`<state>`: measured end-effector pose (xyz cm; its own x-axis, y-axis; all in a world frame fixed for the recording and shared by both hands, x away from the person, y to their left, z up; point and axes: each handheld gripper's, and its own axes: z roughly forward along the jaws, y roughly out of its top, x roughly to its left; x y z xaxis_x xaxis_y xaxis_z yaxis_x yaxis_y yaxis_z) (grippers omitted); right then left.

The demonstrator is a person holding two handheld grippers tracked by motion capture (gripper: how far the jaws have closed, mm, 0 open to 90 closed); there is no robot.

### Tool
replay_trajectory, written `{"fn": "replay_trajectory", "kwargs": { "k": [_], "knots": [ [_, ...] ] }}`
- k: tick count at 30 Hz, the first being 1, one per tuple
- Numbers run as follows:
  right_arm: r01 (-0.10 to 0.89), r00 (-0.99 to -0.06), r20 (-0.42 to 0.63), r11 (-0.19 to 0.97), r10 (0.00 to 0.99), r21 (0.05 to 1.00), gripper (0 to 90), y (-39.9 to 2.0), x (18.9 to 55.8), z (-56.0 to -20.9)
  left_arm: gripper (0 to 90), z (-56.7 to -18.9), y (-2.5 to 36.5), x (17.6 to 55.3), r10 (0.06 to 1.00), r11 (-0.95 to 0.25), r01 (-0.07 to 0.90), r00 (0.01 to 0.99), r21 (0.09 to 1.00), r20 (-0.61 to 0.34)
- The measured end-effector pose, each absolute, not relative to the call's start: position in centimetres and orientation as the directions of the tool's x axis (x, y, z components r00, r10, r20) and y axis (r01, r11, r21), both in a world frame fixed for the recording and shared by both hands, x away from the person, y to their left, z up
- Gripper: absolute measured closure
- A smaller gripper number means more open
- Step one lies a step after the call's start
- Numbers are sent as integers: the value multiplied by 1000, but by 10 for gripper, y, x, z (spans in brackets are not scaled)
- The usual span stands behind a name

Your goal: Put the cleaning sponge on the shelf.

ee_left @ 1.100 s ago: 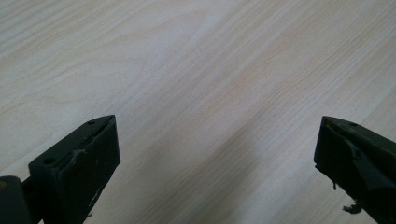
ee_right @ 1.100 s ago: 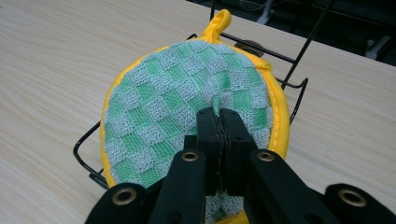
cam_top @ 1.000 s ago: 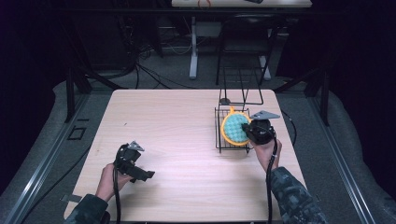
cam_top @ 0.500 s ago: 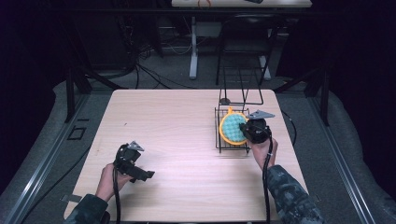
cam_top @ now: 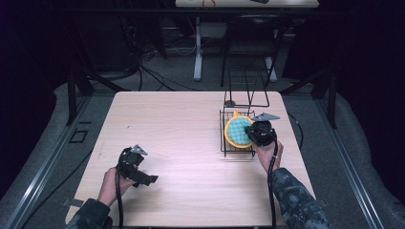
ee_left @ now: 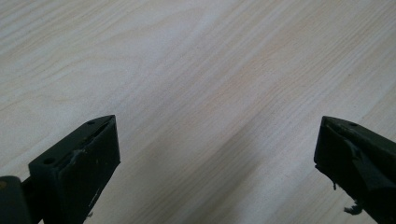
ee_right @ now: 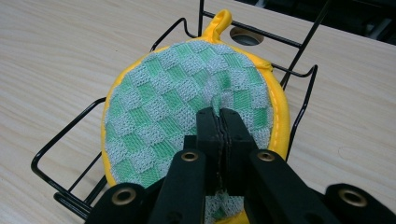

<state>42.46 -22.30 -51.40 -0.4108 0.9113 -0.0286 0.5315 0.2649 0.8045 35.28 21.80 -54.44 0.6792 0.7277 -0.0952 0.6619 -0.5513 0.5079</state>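
A round pot holder [ee_right: 191, 98], green-and-grey checked with a yellow rim and loop, rests tilted in a black wire rack [ee_right: 60, 144]. My right gripper [ee_right: 218, 116] is shut on a pinched fold of its cloth near the middle. From above, the pot holder [cam_top: 237, 130] lies in the rack [cam_top: 224, 143] at the table's right, with the right gripper [cam_top: 257, 132] over its right side. My left gripper [cam_top: 145, 177] hovers low at the front left, and its jaws stand wide apart above bare wood [ee_left: 210, 93] with nothing between them.
The rack's tall wire back [cam_top: 246, 86] rises behind the pot holder near the table's far edge. A round hole [ee_right: 246, 36] in the tabletop lies just beyond the rack. Dark floor, cables and table legs [cam_top: 197, 52] surround the light wooden table [cam_top: 172, 124].
The right gripper has moved slightly down and toward the person with the pot holder, which now sits lower in the rack. The left gripper has stayed put.
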Motion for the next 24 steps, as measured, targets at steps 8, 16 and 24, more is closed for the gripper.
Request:
{"fn": "replay_trajectory", "kwargs": {
  "k": [8,16,24],
  "knots": [
    [542,-408,-34,272,912,795,880,-224,429,-519,3,-545,218,353,730,-551,664,677,505,-94],
    [557,-400,-25,265,916,788,879,-223,431,-522,3,-546,219,354,729,-551,666,677,502,-97],
    [568,-385,-10,246,923,785,874,-222,433,-524,3,-546,218,354,727,-556,664,680,499,-95]
  ]
}}
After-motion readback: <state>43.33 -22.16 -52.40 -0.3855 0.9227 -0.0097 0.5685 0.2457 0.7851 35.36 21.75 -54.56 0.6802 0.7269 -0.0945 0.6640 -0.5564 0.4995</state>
